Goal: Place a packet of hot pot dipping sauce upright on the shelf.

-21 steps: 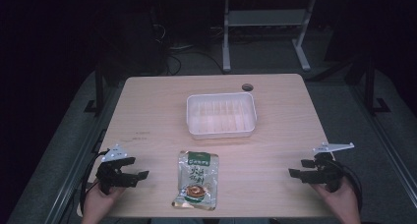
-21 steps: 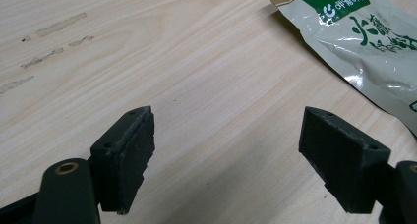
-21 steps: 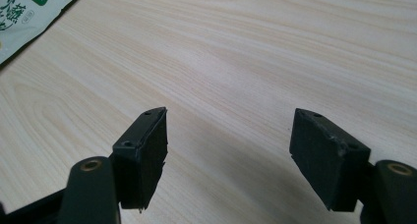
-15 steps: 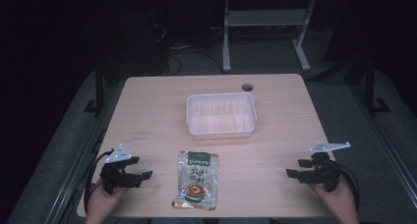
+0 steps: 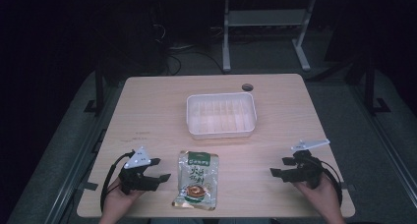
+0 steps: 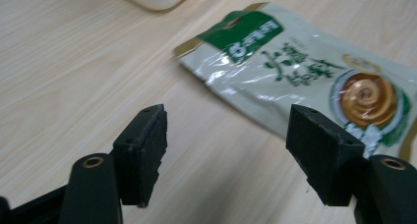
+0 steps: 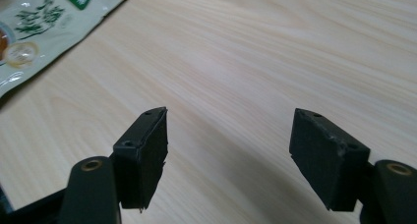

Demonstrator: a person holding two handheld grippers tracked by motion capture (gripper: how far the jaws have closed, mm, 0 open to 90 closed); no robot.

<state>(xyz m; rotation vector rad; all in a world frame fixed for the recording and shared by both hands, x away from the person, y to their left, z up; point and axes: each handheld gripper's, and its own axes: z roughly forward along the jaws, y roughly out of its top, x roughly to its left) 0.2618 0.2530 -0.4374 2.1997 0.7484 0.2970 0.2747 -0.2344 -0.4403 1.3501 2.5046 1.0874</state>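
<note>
Both your left hand-held gripper point(image 5: 160, 170) and right hand-held gripper point(image 5: 277, 172) gape empty, so pinch the soft, slippery, light pouch point(image 5: 195, 179), lying flat on the table point(image 5: 147, 106) between them, by its sealed edge.

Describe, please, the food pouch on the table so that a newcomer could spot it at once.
Start at the wooden table and find the white tray at its middle. Just in front of the tray, toward the person's edge, the pouch lies flat. It is the one glossy packet, pale with a green top band and a round brown picture.
</note>
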